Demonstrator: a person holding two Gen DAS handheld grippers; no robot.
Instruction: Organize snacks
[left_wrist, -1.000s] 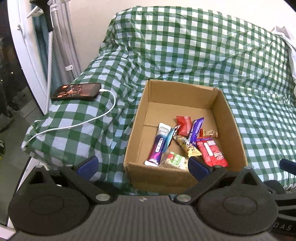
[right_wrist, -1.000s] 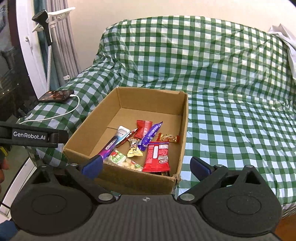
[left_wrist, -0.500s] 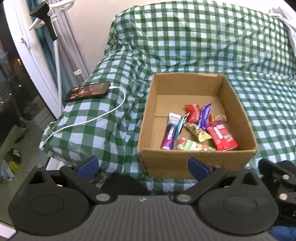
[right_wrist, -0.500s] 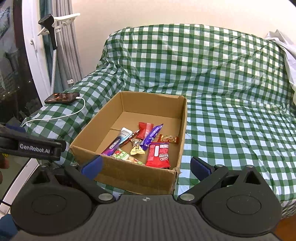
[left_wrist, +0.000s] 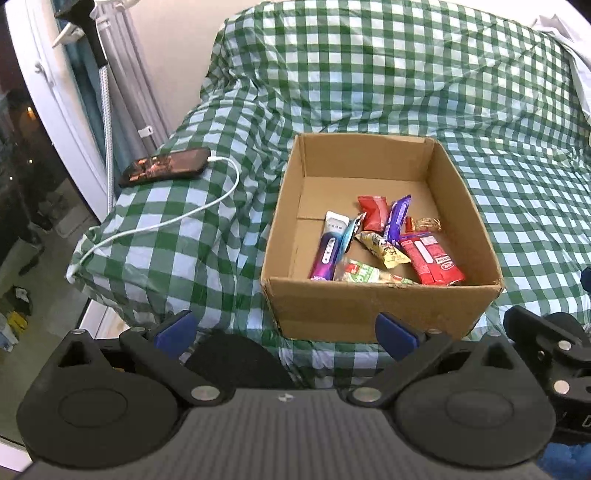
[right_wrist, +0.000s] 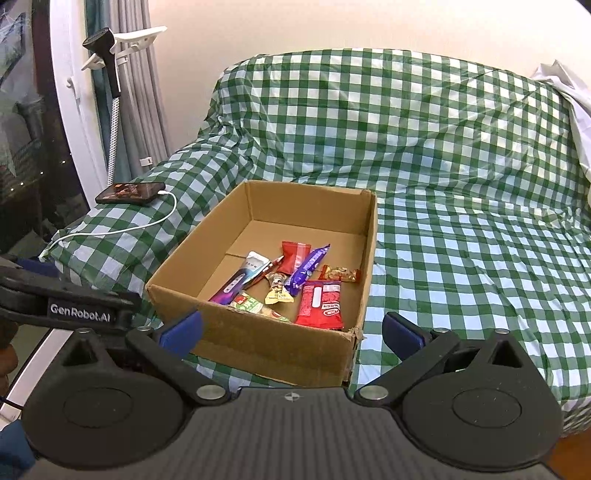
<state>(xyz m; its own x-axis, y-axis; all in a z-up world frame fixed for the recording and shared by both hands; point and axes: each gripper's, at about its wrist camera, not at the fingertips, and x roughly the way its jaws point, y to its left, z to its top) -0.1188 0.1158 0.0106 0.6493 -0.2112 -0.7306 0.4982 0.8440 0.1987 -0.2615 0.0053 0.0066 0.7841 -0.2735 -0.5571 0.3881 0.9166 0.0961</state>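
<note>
I held my left tongs (left_wrist: 284, 330) and right tongs (right_wrist: 291, 330) wide apart and empty, short of the open brown cardboard box (left_wrist: 384, 310) on the green-checked bed (left_wrist: 406, 92), leaving room to reach in. The snack packets lay heaped in its near right part: a long purple-and-white tube (left_wrist: 328, 245) at nine o'clock of the pile, a red wrapped bar (left_wrist: 430, 256) at four o'clock. A black phone (left_wrist: 164, 166) charged at ten o'clock, well apart.

snacks (left_wrist: 384, 243) | mixed wrappers, heaped | inside open cardboard box (left_wrist: 376, 308)
</note>
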